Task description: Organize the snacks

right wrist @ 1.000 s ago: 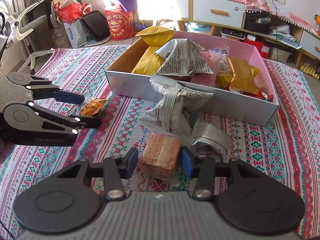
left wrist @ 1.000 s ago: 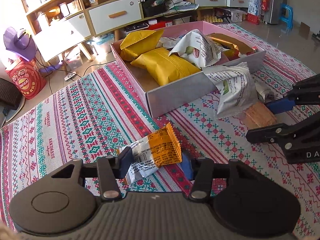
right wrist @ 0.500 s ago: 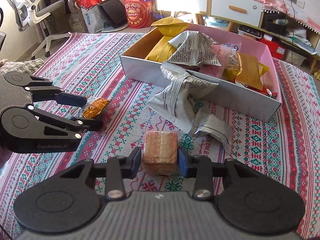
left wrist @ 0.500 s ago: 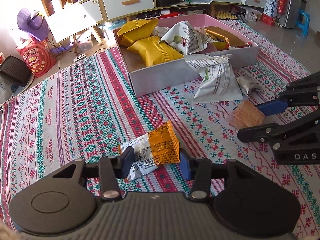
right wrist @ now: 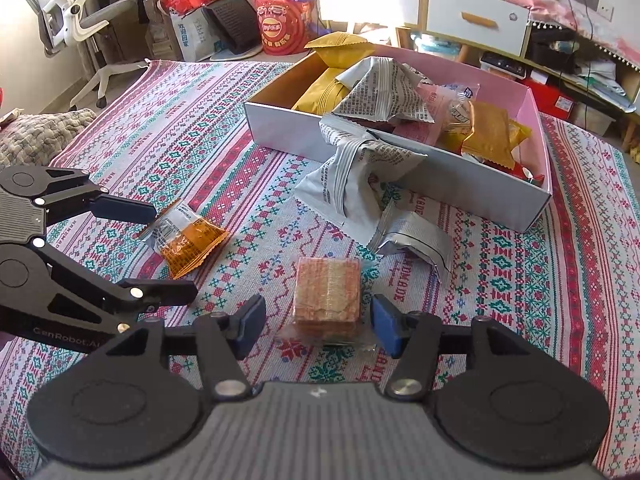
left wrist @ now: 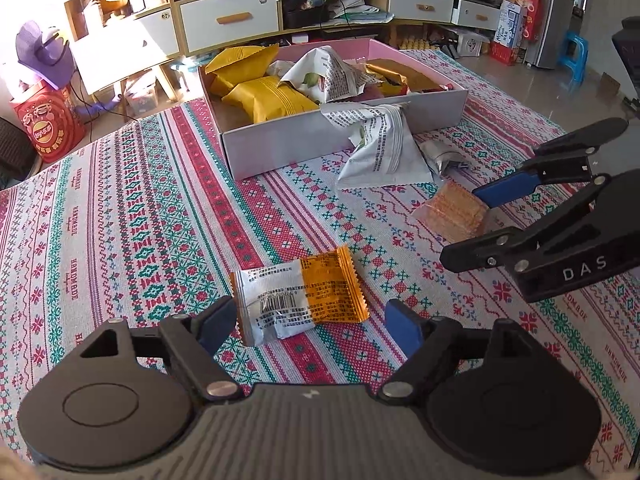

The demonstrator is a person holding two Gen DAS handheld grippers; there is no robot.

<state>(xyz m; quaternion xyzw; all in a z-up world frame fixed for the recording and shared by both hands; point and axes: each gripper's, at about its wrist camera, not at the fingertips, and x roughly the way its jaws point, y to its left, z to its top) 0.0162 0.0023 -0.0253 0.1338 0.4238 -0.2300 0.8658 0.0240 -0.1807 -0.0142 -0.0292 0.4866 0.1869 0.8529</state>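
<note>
Snacks lie loose on our patterned cloth in front of the box. Our left gripper has just been opening; its jaws stand wide apart, and the orange-and-white packet lies flat between them, the left pad at its white end, the right pad clear of its orange end. The packet's long axis runs across the jaws, white end toward our left, orange end toward our right. Our right gripper has also just been opening; its jaws are apart with the wafer block standing between them, a gap on each side. The block's long side runs away from us toward the box. Beyond it a grey newsprint bag hangs over the box's near wall, and a small silver pouch lies just beside it on the cloth. Inside the box we see yellow bags at the left end and mixed packets at the right. Bare cloth spreads wide to our left of the packet; the two grippers sit near each other but apart.
</note>
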